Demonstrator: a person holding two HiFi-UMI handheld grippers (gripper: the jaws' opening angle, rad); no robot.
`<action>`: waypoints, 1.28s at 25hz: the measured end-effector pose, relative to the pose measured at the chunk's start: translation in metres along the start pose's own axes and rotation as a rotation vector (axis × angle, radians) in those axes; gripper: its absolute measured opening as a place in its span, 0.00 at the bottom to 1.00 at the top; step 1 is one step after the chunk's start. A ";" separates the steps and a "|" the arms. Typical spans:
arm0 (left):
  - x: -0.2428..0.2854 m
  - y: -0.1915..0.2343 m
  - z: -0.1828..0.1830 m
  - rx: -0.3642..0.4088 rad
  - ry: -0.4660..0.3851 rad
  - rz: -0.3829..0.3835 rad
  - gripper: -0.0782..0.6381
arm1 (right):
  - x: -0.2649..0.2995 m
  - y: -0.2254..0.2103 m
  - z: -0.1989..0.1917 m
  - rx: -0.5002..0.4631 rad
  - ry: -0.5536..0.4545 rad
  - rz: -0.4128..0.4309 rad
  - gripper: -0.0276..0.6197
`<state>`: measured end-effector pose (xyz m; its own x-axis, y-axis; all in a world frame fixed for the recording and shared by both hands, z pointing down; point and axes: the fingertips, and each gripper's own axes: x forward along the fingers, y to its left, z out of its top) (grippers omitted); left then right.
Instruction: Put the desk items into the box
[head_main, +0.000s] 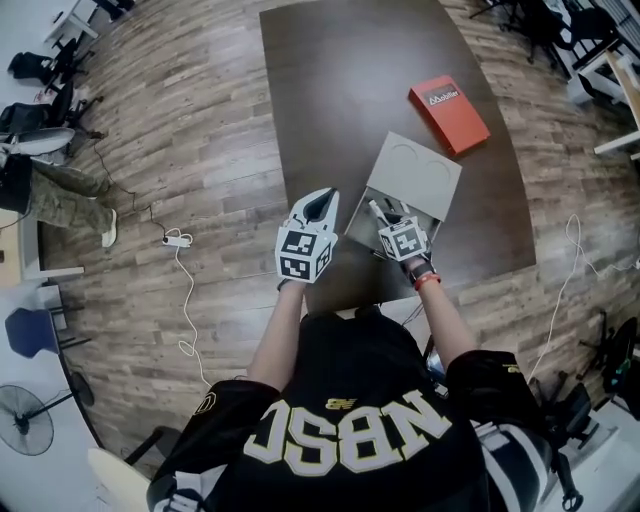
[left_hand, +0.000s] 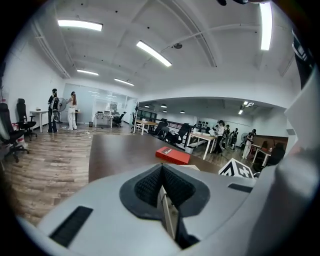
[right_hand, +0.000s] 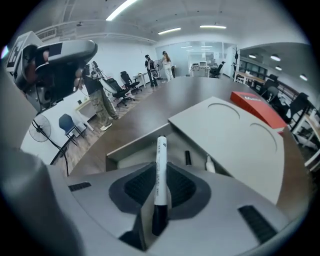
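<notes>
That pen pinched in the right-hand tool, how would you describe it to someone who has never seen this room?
On the dark brown table, find the grey box beside the red box. Over its open end hangs the right gripper, jaws shut on the marker: white barrel, black cap, held aloft, unlike the short black piece and white piece lying in the box.

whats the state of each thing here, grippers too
marker: clamped in right gripper, over the box's open end
box: part open, lid covers the rest
black item, white item: lying in box
left gripper: shut, empty
red case: closed, flat on table
</notes>
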<state>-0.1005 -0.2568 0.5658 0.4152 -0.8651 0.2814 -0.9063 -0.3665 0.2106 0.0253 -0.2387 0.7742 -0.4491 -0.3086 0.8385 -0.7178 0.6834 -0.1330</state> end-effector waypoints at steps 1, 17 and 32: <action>0.000 0.002 -0.002 -0.001 0.004 0.005 0.13 | 0.004 -0.001 -0.002 0.000 0.005 0.002 0.16; -0.005 0.017 -0.014 -0.017 0.033 0.016 0.13 | 0.017 -0.001 0.002 0.021 0.015 -0.023 0.16; 0.009 -0.001 -0.010 -0.015 0.021 -0.052 0.13 | -0.018 -0.012 0.017 0.161 -0.098 -0.068 0.27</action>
<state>-0.0949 -0.2612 0.5776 0.4635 -0.8375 0.2894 -0.8822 -0.4056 0.2392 0.0329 -0.2527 0.7513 -0.4404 -0.4188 0.7941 -0.8209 0.5461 -0.1673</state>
